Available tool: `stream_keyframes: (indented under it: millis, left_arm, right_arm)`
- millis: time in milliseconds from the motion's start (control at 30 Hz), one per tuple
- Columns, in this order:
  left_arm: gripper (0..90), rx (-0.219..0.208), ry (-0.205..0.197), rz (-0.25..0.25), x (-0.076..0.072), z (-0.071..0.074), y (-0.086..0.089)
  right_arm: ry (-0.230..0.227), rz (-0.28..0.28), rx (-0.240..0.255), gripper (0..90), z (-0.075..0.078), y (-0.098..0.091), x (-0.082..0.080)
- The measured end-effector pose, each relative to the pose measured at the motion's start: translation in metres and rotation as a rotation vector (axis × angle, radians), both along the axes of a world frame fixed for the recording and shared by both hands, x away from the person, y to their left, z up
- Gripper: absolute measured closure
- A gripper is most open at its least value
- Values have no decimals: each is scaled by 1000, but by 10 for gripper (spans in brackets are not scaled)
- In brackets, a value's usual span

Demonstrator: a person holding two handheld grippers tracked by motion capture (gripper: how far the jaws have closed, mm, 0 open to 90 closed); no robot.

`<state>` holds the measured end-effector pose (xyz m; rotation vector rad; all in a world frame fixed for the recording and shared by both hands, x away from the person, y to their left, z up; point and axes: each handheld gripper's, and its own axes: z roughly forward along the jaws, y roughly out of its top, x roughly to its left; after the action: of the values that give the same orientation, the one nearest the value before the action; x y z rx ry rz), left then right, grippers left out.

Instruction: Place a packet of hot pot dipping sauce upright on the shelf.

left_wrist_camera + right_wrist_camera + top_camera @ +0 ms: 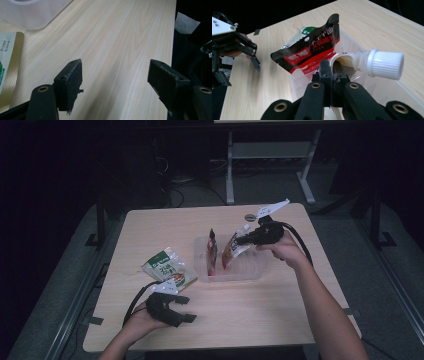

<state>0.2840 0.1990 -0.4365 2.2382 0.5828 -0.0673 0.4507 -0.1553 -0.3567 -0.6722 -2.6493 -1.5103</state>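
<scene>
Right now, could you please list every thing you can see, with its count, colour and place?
table: one, light wood, under everything.
tray: one, clear plastic, table centre.
red pouch: one, red and black, upright in tray.
spout pouch: one, white cap, in tray, gripped by right tongs.
green pouch: one, green and white, flat, left of tray.
disc: one, dark, far table edge.
left tongs: black, open, near edge.
right tongs: black, shut on spout pouch.

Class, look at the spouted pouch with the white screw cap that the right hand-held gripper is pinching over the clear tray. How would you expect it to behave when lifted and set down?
The spouted pouch is thin film pinched at one edge, so it would probably sag or swing. Its white cap looks rigid, a likely firmer hold. In the clear tray it may well slump or tip unless leaned on the red-and-black pouch.
</scene>
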Motion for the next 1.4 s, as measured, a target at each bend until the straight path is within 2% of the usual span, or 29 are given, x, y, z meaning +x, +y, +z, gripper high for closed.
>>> stream_keyframes:
  millis: [300, 633, 1100, 1233, 1367, 1400]
  left_arm:
    - [276, 2, -1, -1, 0, -1, 0]
    - [276, 5, -2, -5, 0, -1, 1]
    - [276, 5, -6, -6, 0, -1, 1]
    - [276, 4, 5, -4, -1, -2, 0]
    - [276, 5, 10, -7, -1, -2, 0]
    - [276, 6, 11, -6, -1, -2, 0]
  right_arm:
    - [7, 7, -5, 888, -6, 9, 2]
    - [16, 9, -35, 887, -16, 19, 5]
    - [25, 7, -52, 871, -19, 27, 5]
    - [28, -5, -45, 791, -17, 28, 5]
    - [34, -19, -67, 604, -18, 31, 1]
    - [34, -19, -67, 604, -18, 31, 1]
